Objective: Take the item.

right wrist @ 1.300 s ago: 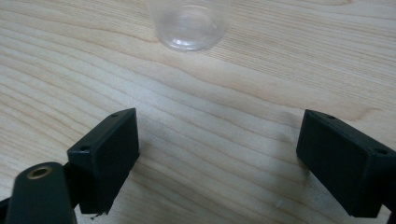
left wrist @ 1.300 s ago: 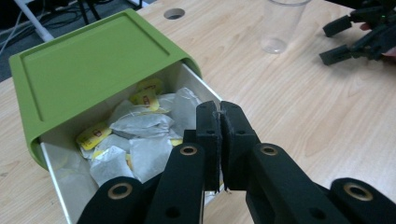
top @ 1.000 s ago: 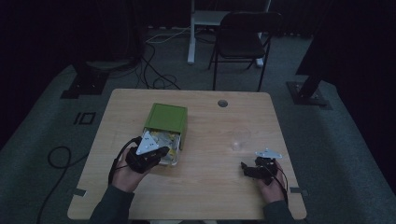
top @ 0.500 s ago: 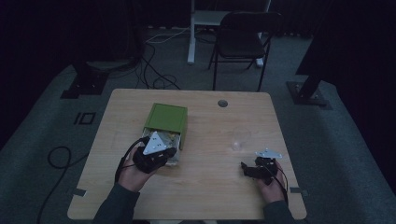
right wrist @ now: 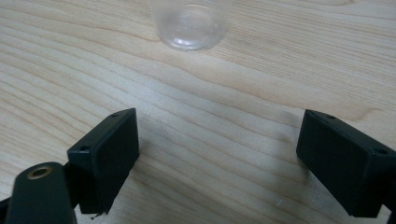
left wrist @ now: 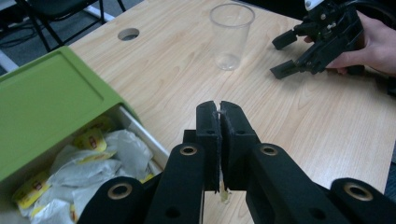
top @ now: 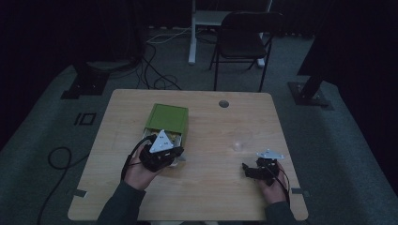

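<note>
L fingers point(left wrist: 219, 116) pinched on a thin tea-bag string/tag, just beside the open green box point(left wrist: 46, 98). R fingers point(right wrist: 219, 163) wide apart near the cup point(left wrist: 231, 35), still empty; bag yet to go in.

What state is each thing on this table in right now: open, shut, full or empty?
Left tool: shut, pinching a thin pale scrap.
Right tool: open, nothing between its jaws.
Cup: upright, empty.
Green box: lying flat.
Drawer: pulled open.
Tea bags: heaped loosely in the drawer.
</note>
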Action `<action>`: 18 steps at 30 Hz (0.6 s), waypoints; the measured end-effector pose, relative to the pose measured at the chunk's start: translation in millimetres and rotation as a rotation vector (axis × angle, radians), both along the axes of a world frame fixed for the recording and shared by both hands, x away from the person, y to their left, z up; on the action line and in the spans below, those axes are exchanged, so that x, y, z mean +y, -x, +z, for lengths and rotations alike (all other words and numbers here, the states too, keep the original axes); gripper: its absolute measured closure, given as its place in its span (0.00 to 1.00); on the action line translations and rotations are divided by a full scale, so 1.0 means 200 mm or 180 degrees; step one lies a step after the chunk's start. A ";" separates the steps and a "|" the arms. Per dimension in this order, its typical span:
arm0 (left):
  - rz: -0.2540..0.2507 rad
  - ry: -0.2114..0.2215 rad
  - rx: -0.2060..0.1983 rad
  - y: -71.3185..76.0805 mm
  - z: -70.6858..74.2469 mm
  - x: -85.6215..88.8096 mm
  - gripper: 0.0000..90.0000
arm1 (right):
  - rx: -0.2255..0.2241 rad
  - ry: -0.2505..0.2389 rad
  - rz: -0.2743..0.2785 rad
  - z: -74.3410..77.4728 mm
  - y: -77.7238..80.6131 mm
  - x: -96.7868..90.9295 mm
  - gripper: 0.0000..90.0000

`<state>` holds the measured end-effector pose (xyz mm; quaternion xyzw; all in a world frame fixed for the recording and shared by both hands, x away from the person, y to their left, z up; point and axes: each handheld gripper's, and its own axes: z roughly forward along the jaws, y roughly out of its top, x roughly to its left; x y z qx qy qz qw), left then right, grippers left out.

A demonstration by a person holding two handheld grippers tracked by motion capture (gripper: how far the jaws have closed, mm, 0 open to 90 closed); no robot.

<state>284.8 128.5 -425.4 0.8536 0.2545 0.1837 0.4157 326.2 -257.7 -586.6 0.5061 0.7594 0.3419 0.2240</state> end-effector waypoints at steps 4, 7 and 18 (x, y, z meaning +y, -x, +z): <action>-0.0042 -0.0016 0.0010 -0.02 0.00 -0.04 0.98 | 0.0003 0.0001 0.0015 0.00 0.00 0.00 0.14; -0.0069 -0.0019 0.0013 -0.03 0.00 -0.06 0.98 | 0.0002 0.0004 0.0030 0.00 0.00 0.00 0.14; -0.0117 -0.0008 0.0029 -0.06 0.01 -0.12 0.98 | 0.0001 0.0000 0.0067 0.00 0.00 -0.01 0.14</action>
